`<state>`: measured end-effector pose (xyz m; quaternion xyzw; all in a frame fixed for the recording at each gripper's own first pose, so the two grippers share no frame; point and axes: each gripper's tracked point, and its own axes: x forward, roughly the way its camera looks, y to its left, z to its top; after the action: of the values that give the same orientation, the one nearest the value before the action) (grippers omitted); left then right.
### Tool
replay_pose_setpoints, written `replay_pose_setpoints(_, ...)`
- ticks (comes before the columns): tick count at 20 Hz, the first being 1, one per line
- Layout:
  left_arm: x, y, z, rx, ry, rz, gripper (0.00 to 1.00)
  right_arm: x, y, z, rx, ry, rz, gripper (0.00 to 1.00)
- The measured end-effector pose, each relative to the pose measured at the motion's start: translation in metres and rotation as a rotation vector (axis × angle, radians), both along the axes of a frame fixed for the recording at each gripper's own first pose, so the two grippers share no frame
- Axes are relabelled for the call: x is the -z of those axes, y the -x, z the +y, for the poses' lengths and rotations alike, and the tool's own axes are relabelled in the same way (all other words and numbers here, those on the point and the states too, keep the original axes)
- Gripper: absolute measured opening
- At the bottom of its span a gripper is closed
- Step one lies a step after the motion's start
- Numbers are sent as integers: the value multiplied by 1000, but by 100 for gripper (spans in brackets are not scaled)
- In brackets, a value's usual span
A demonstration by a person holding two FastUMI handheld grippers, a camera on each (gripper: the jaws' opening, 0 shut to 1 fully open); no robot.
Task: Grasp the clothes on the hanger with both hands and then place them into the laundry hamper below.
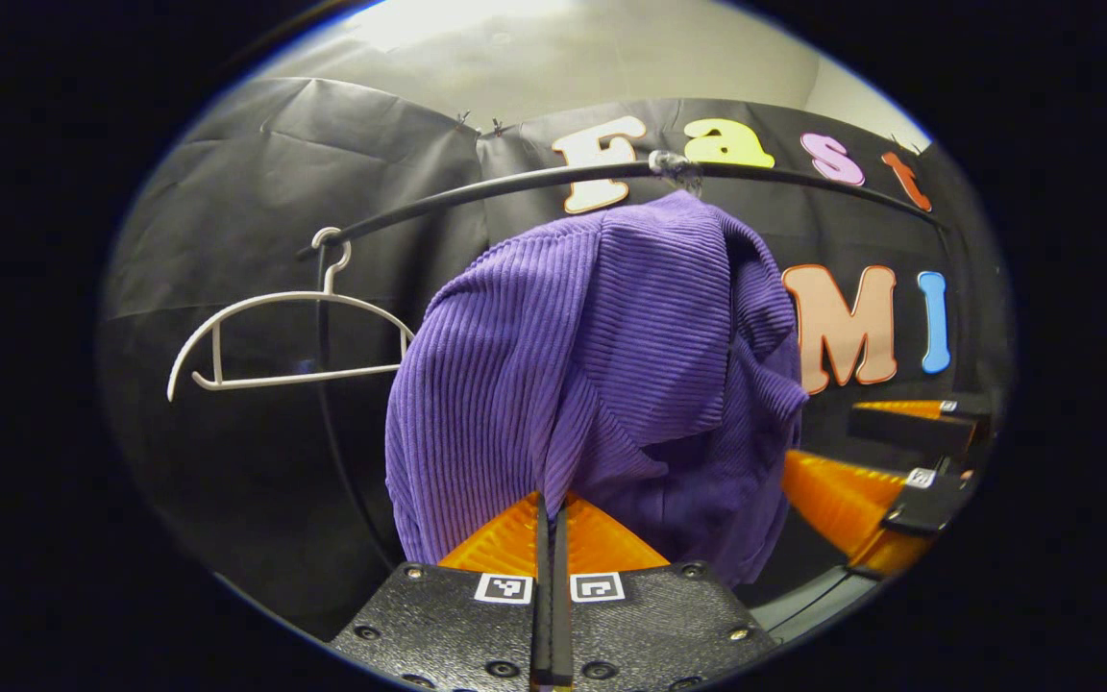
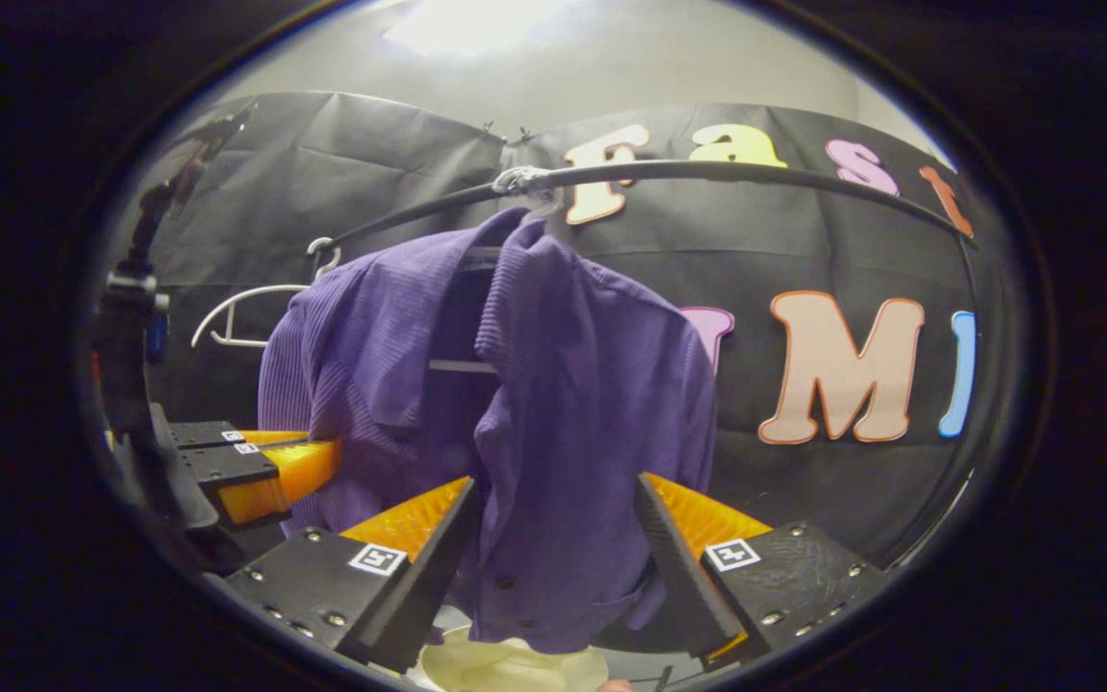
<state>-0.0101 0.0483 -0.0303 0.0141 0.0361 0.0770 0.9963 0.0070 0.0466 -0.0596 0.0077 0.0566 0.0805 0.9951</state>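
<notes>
A purple ribbed shirt [image 1: 611, 365] hangs on a hanger from the black rail [image 1: 515, 183]. In the left gripper view my left gripper [image 1: 550, 498] is shut, its tips pinching a fold at the shirt's lower middle. In the same view my right gripper [image 1: 823, 432] is at the shirt's right edge. The right gripper view shows the shirt [image 2: 563, 404] open at the collar, with the hanger's bar [image 2: 462, 365] inside. My right gripper [image 2: 558, 481] is open, its fingers on either side of the shirt's lower front. My left gripper [image 2: 328, 452] touches the shirt's left side.
An empty white hanger [image 1: 284, 336] hangs at the left end of the rail [image 2: 707, 170]; it is also behind the shirt [image 2: 236, 317]. Something pale cream [image 2: 515, 668] lies below the shirt. The black cloth wall stands close behind.
</notes>
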Motion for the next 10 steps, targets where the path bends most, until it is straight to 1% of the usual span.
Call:
replay_pose_setpoints(2,-8,4,0,11,-18,-22,0,4,-6,13,-18,-10,2,96)
replay_pose_setpoints(5,-17,10,1,29,-25,-34,0,9,-22,27,-27,-33,2,96)
replay_pose_setpoints(8,-33,18,6,24,-35,-59,0,14,-40,26,16,-45,-4,97)
replay_pose_setpoints(9,-37,20,8,18,-36,-67,0,16,-47,25,30,-45,-6,96)
replay_pose_setpoints(10,-41,21,11,13,-35,-75,0,17,-54,24,40,-45,-3,97)
